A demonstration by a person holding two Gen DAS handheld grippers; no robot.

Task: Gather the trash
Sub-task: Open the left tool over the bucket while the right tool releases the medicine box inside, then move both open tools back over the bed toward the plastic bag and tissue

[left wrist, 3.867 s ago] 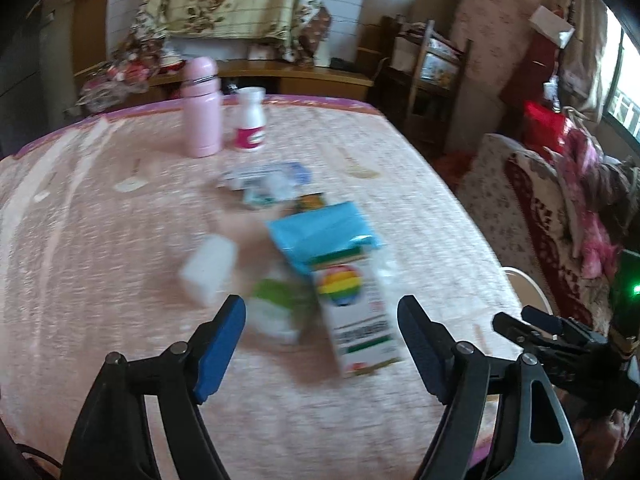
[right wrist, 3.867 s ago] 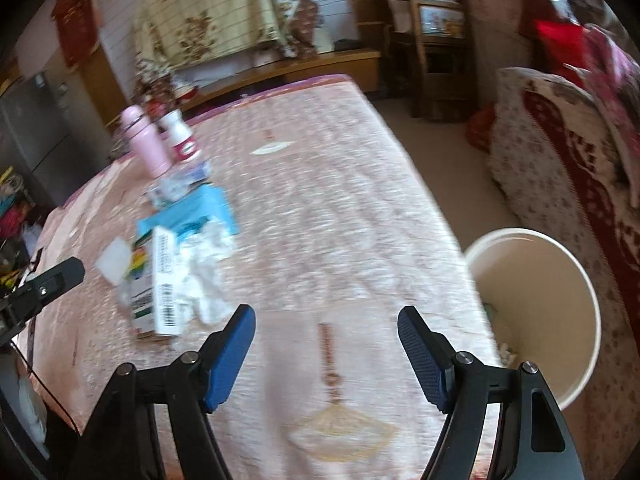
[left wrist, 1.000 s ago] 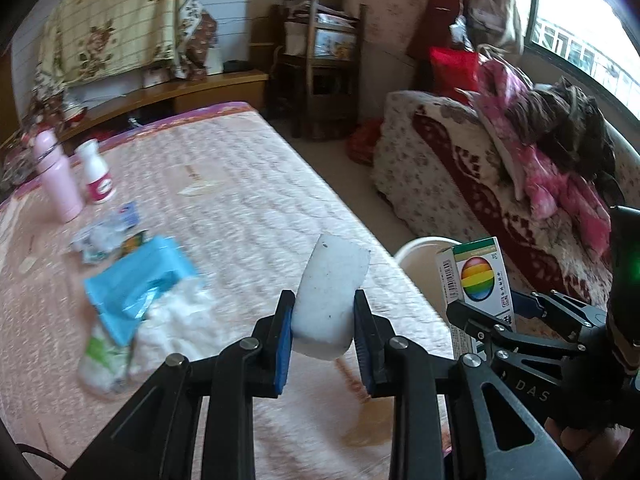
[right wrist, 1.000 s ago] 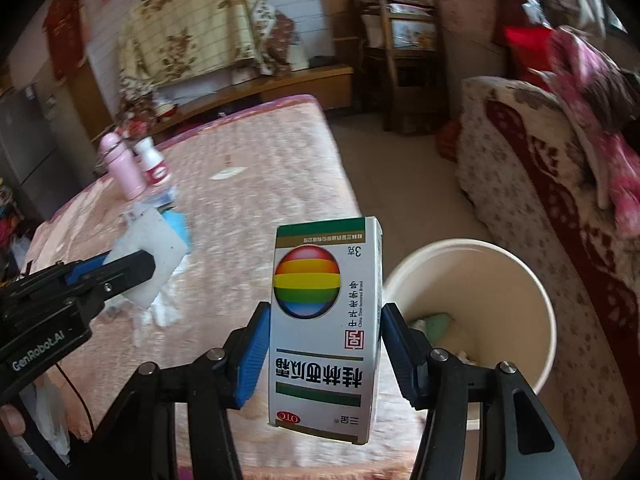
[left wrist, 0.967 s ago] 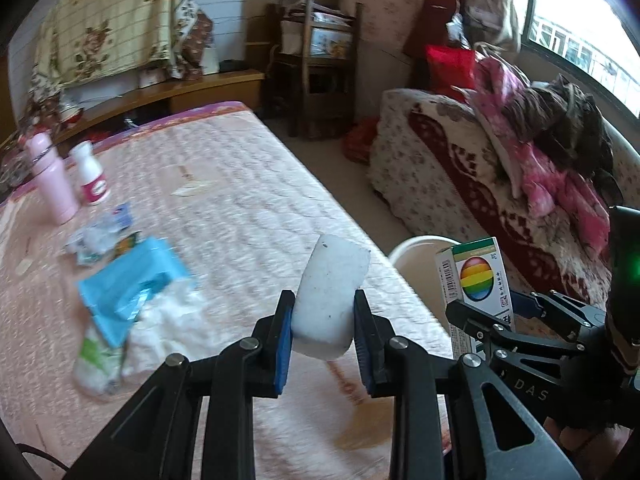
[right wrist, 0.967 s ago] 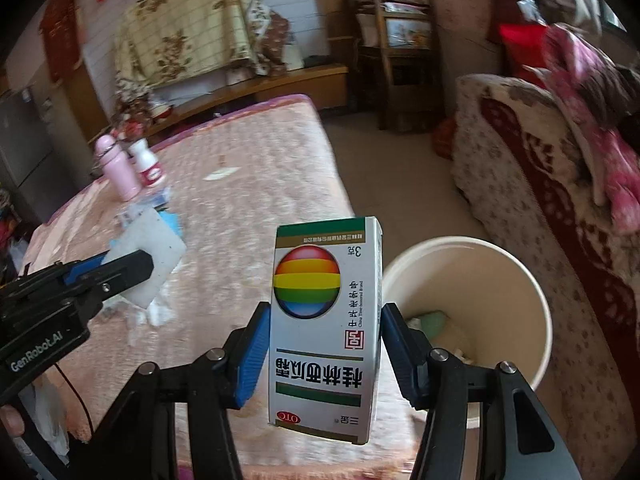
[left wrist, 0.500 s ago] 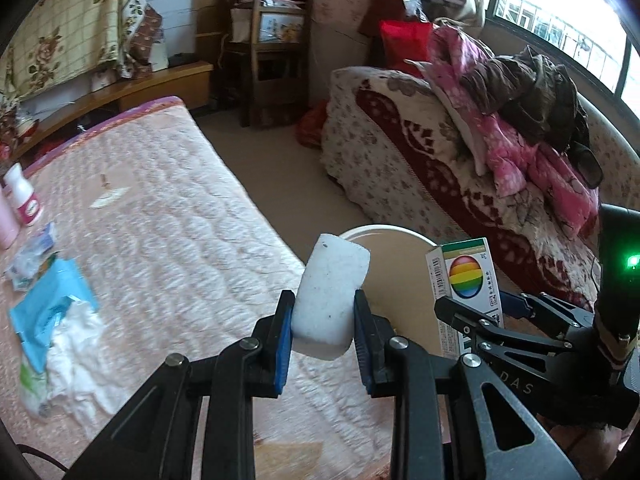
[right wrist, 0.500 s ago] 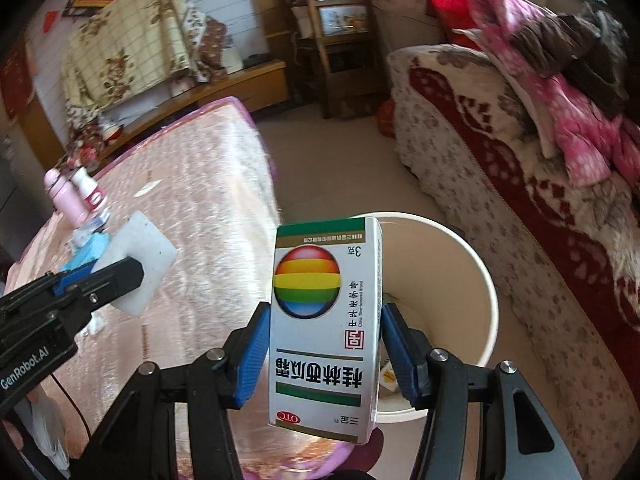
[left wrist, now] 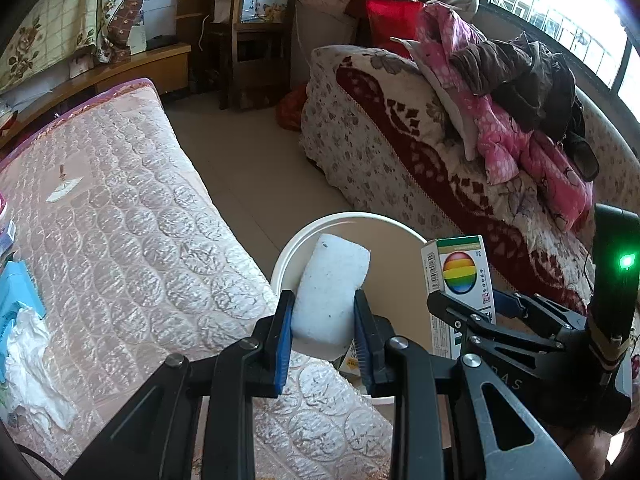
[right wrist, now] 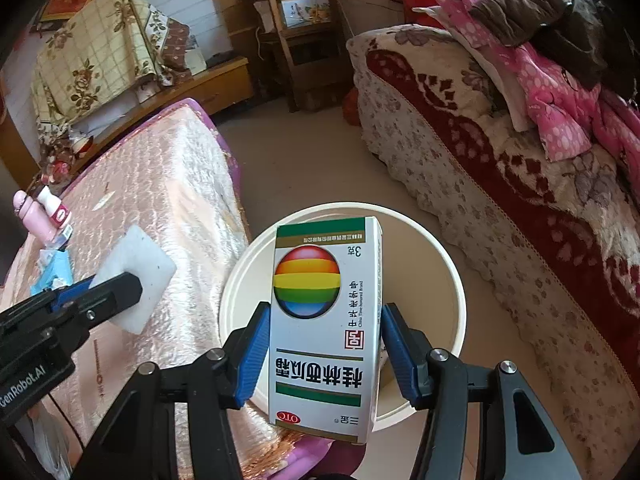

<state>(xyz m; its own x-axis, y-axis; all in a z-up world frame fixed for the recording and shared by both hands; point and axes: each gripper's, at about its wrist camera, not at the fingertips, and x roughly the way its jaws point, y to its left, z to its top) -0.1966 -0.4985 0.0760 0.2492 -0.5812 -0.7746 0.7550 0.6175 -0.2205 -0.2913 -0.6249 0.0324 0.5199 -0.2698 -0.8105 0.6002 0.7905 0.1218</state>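
My left gripper (left wrist: pixel 323 330) is shut on a white foam block (left wrist: pixel 330 286) and holds it over the near rim of the round white bin (left wrist: pixel 308 232) on the floor beside the bed. My right gripper (right wrist: pixel 322 354) is shut on a white medicine box with a rainbow ball (right wrist: pixel 326 320), upside down, above the bin (right wrist: pixel 448 268). The box also shows in the left wrist view (left wrist: pixel 460 276), and the foam block in the right wrist view (right wrist: pixel 138 268). Some trash lies in the bin's bottom.
The pink quilted bed (left wrist: pixel 132 248) carries crumpled white tissue (left wrist: pixel 28 364), a blue packet (left wrist: pixel 16 288), a pink flask (right wrist: pixel 34 216) and a small white bottle (right wrist: pixel 56 208). A floral sofa with heaped clothes (left wrist: pixel 500 120) stands right of the bin. A wooden chair (left wrist: pixel 256 32) stands behind.
Both grippers have swung right from the bed to the bin. The foam block and the medicine box are now over the bin's opening; both grips are unchanged.
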